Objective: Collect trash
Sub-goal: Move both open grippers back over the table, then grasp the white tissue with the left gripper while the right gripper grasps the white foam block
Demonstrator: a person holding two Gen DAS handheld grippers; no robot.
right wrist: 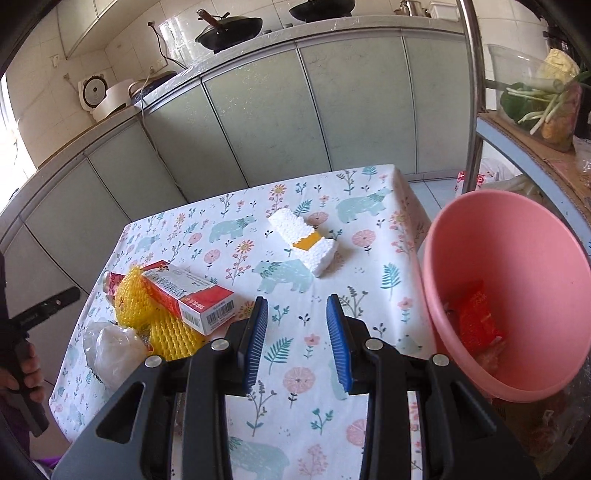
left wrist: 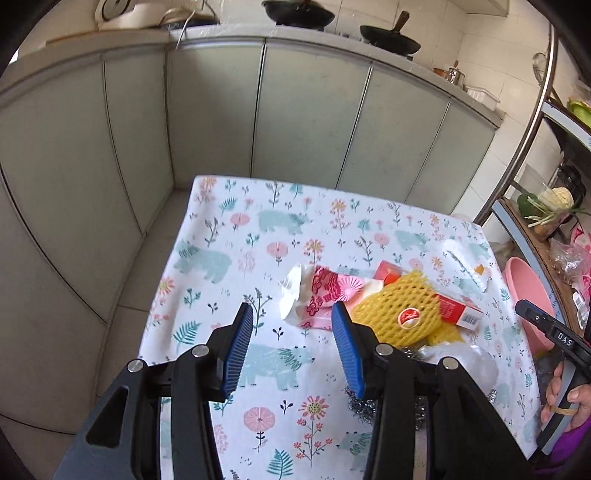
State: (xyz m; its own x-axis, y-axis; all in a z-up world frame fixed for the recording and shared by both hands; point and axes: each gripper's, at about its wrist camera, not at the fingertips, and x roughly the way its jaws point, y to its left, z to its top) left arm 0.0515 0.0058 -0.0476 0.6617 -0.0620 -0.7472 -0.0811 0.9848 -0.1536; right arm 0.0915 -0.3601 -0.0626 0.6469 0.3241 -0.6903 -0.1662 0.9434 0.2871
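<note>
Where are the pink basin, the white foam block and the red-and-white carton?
pink basin (right wrist: 491,221): right wrist view, on its inner back wall.
white foam block (right wrist: 291,227): right wrist view, on its white top face.
red-and-white carton (right wrist: 192,291): right wrist view, on its upper face.

Pale green cabinet doors (left wrist: 207,110) run beneath a counter (right wrist: 332,27) beyond the tabletop's far edge. Two black woks (left wrist: 298,13) sit on it, and a white rice cooker (right wrist: 101,96) near its left end. A metal rack (right wrist: 532,140) holding vegetables (right wrist: 543,99) stands off the tabletop's right edge.
</note>
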